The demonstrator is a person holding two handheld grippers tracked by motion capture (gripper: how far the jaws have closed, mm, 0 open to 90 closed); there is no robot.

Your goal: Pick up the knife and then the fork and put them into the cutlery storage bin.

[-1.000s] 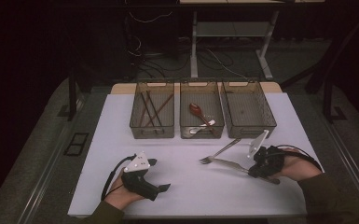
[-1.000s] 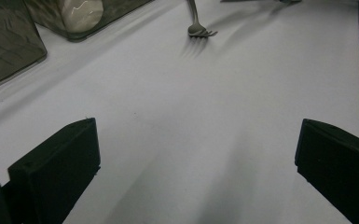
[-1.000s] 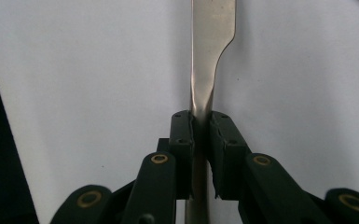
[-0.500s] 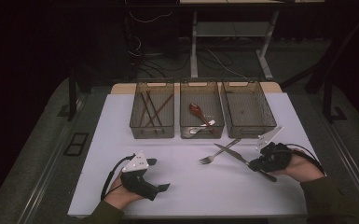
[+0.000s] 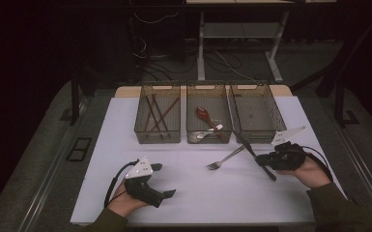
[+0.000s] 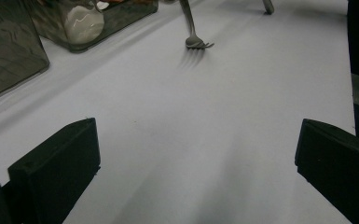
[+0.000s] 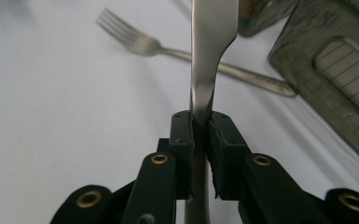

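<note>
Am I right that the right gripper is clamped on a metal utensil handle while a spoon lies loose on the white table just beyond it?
Nearly. The right gripper is indeed shut on the metal utensil handle, but the loose piece lying on the white table beyond it is a fork, not a spoon; the right gripper view shows its tines plainly.

Held: a steel table knife (image 7: 213, 51), plain and silvery, handle pinched between the closed pads (image 7: 220, 140) of the right gripper (image 5: 265, 162), flat side facing the right gripper view's camera, blade widening past the pads and running up out of that view's top edge. From the high view, seen as a thin dark line slanting up and left from the gripper toward the front corner of the right-hand bin (image 5: 256, 113), raised off the white tabletop (image 5: 198, 193). Just beside and under it, a steel fork (image 5: 226, 159) lying flat on the white surface, tines toward the person's left, handle passing behind the knife.
</note>
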